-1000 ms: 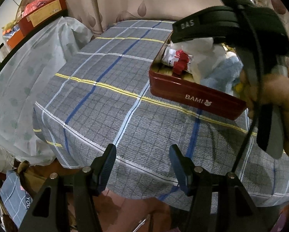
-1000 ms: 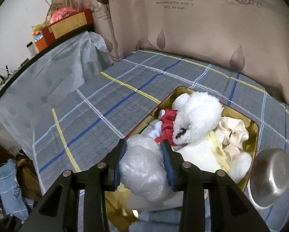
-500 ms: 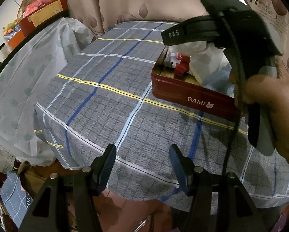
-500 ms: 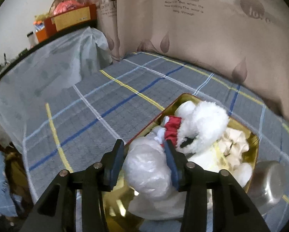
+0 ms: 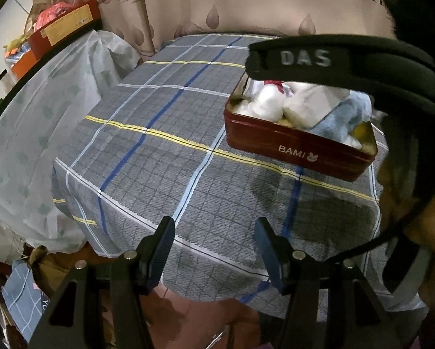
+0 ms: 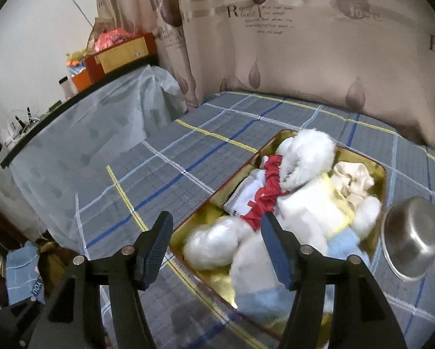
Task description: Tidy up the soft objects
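A grey plaid tablecloth [image 5: 165, 151] fills both views, bearing the red tin [image 5: 293, 142] packed with soft toys. Only the right wrist view shows its gold inside, the white plush [image 6: 304, 174], the white bagged bundle [image 6: 214, 247] lying in the tin, and a steel bowl [image 6: 412, 235] beside it. The right gripper [image 6: 216, 238] has just been opening, its jaws apart, gripping nothing. The left gripper [image 5: 214, 241] hangs wide and empty over the cloth's edge.

Dim indoor light, fisheye warp, slight blur
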Available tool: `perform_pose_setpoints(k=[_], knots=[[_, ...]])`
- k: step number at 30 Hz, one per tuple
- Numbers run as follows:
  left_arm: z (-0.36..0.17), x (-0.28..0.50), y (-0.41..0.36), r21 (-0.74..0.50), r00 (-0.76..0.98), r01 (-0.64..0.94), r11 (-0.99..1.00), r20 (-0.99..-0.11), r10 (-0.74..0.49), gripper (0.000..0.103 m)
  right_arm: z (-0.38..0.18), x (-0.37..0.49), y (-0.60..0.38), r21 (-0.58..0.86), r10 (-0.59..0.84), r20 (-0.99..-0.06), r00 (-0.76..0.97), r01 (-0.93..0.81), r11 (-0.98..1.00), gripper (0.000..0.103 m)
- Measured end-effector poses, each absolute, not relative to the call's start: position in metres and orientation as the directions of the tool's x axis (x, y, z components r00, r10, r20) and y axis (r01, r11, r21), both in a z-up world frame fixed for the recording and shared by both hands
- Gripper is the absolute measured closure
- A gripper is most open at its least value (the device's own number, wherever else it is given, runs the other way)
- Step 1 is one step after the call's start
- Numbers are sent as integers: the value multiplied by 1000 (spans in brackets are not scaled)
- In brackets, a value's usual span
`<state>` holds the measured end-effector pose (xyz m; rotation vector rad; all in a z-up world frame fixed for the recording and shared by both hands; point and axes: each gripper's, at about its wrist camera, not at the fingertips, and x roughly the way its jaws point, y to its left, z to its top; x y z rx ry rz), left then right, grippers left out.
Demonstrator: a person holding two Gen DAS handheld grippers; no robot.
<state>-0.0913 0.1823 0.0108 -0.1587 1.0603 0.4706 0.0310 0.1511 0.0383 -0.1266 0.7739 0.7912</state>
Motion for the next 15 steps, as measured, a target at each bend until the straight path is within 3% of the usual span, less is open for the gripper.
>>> perform_pose_setpoints(k=[6, 12, 13, 15], knots=[[14, -92, 179, 84, 424, -432, 898, -860, 284, 44, 61, 11, 105, 272, 668, -567, 483, -655, 705, 42], [23, -94, 181, 55, 479, -428, 902, -832, 278, 44, 84, -25, 66, 135, 600, -503, 622, -629, 765, 40], [26, -95, 180, 41, 499, -424, 905, -823, 271, 44, 87, -29, 62, 117, 588, -492, 642, -621, 775, 38], [31, -97, 177, 29, 532, -414, 910, -804, 267, 44, 92, -43, 49, 81, 554, -458, 695, -588, 805, 23]])
